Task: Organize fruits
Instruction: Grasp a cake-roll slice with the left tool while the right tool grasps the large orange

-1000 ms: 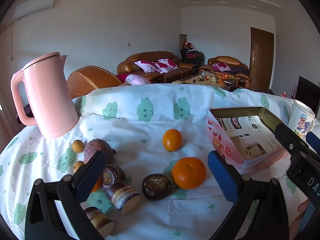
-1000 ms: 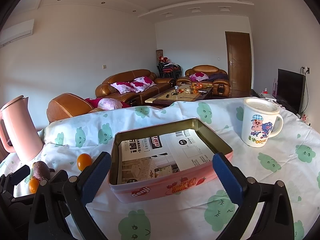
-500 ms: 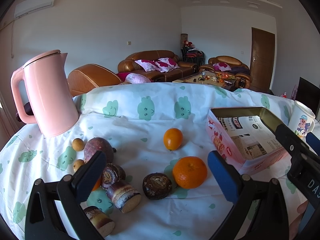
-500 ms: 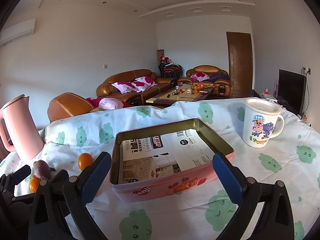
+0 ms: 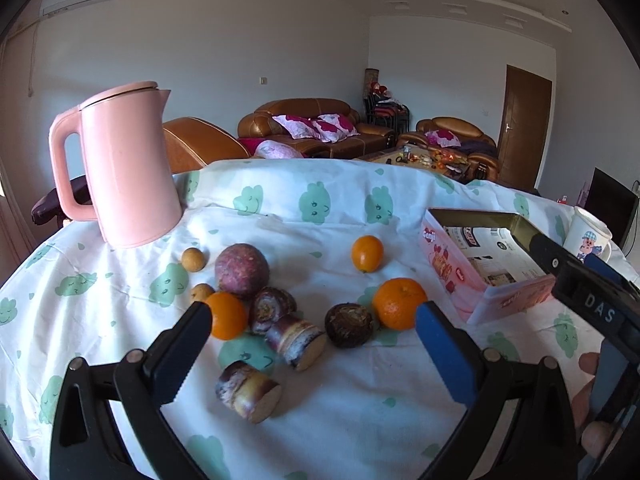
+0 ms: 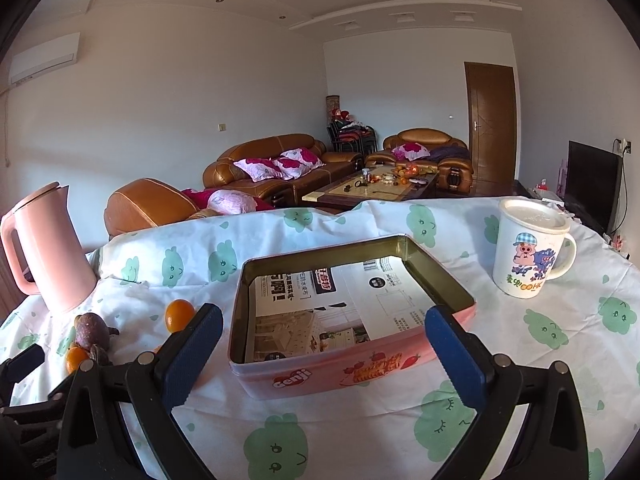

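Observation:
Fruits lie on the cloth in the left wrist view: a large orange (image 5: 399,303), a small orange (image 5: 367,253), another orange (image 5: 226,315), a purple passion fruit (image 5: 241,268), a dark water chestnut (image 5: 348,325), two sugarcane pieces (image 5: 295,342) (image 5: 248,391) and small brown longans (image 5: 193,259). My left gripper (image 5: 312,356) is open and empty above them. The pink tin (image 6: 352,368), lined with paper, stands in front of my right gripper (image 6: 324,356), which is open and empty.
A pink kettle (image 5: 124,164) stands at the back left. A lidded white cartoon mug (image 6: 528,248) stands right of the tin. The table carries a white cloth with green cloud faces (image 6: 540,360). Sofas and a coffee table lie beyond.
The left gripper has tilted and shifted, so the fruits sit higher and more central in its view. The right gripper has barely moved.

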Demonstrator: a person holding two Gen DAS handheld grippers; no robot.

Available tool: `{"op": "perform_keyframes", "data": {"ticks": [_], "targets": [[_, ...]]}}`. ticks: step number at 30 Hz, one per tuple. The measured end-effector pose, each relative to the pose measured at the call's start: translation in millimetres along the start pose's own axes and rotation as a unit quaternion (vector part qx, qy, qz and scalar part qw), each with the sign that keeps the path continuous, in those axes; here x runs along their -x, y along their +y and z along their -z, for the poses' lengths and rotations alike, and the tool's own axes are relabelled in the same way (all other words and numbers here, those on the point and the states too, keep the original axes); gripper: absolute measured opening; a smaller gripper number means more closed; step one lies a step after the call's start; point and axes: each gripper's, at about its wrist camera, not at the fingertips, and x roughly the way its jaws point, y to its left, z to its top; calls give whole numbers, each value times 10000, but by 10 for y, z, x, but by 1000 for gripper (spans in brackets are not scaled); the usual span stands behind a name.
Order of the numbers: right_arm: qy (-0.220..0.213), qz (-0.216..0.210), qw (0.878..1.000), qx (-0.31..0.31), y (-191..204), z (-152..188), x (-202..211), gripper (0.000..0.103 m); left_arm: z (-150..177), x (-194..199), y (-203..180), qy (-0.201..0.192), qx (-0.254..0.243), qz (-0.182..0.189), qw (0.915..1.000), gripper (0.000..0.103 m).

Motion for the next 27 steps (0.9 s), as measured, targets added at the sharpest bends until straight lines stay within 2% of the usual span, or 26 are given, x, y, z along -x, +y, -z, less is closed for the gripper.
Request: {"op": "perform_keyframes", "data": {"ticks": [3,6,9,11,12,13,14,15,17,19,21,25,27], "targets": [[236,-271,9993,-43,13,27,-48,102,127,190,249,1,-192,-34,9998,103],[366,-763,9962,-184,41,65,-58,102,244,247,468,199,-304,-189,9992,103],[447,-1182,9919,-94,158,102,-51,95,269,214,685,544,-28,186,9983,103],[646,-1412,9878,136,289,140,-79,68,268,176,738,667,62,230,9975,102],[798,-1541,9845,272,371,169,-107,61,268,151,747,720,81,223,9971,101],[941,-1673,9807,384,434,205,-130,49,262,117,744,773,86,231,9967,99],[1066,-1804,9765,509,507,237,-153,43,258,85,726,839,75,276,9961,93],[1149,-1869,9736,633,572,265,-167,42,257,48,697,938,51,364,9949,89],[1188,-1870,9720,783,650,292,-169,43,239,-21,614,1119,-43,541,9922,89],[1306,-1899,9698,802,697,295,-223,43,226,-110,516,1234,-178,527,9908,84],[1518,-1941,9664,729,726,299,-308,43,218,-221,448,1395,-303,503,9885,69],[1825,-1967,9599,809,826,296,-474,43,241,-383,420,1698,-295,608,9832,52],[1840,-1887,9595,992,917,278,-531,43,235,-390,451,1688,-207,676,9831,40]]}}
